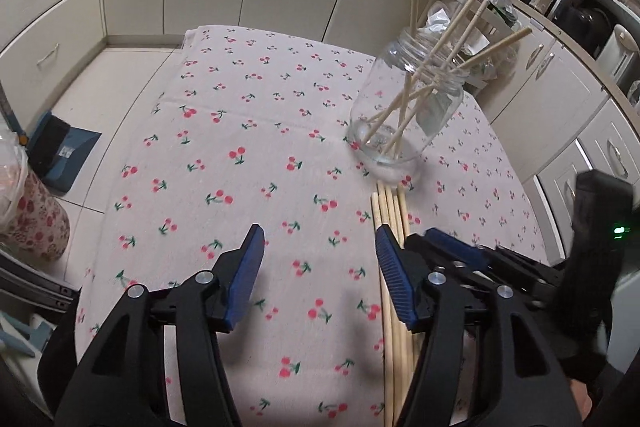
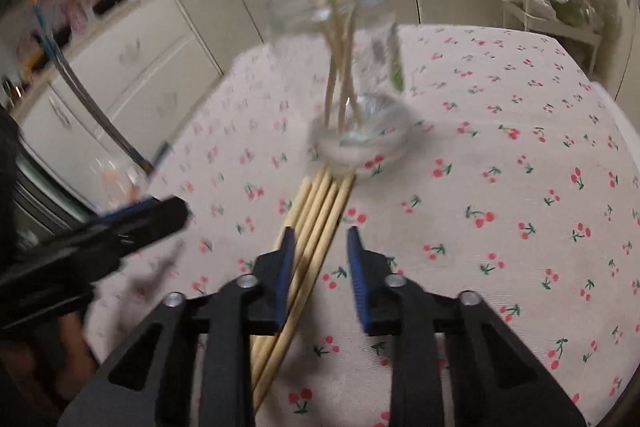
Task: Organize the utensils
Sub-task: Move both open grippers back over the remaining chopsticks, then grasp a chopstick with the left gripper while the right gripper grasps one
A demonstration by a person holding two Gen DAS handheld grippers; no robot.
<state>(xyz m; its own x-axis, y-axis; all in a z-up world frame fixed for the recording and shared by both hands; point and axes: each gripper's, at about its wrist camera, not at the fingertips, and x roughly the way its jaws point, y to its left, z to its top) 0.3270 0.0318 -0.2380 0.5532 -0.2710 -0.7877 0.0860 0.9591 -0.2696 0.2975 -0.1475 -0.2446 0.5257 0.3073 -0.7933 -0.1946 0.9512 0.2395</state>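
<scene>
Chopsticks (image 2: pixel 316 223) we've got lie bundled, pointing at the jar (image 1: pixel 404 115); right gripper (image 2: pixel 320 267) open astride them, left gripper (image 1: pixel 320 267) open too.

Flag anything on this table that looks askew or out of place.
Nothing is spilled or broken. The chopsticks in the glass jar lean criss-crossed at different angles, not upright. A bundle of loose chopsticks lies flat on the cherry tablecloth, ends at the jar's base.

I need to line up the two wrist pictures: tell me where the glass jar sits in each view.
Left wrist: glass jar right of centre, upper half, chopsticks leaning out of it.
Right wrist: glass jar centre top, blurred, straight ahead of the right gripper.
Shared landmark: the loose chopsticks lying on the cloth, tips by the jar's base.
</scene>
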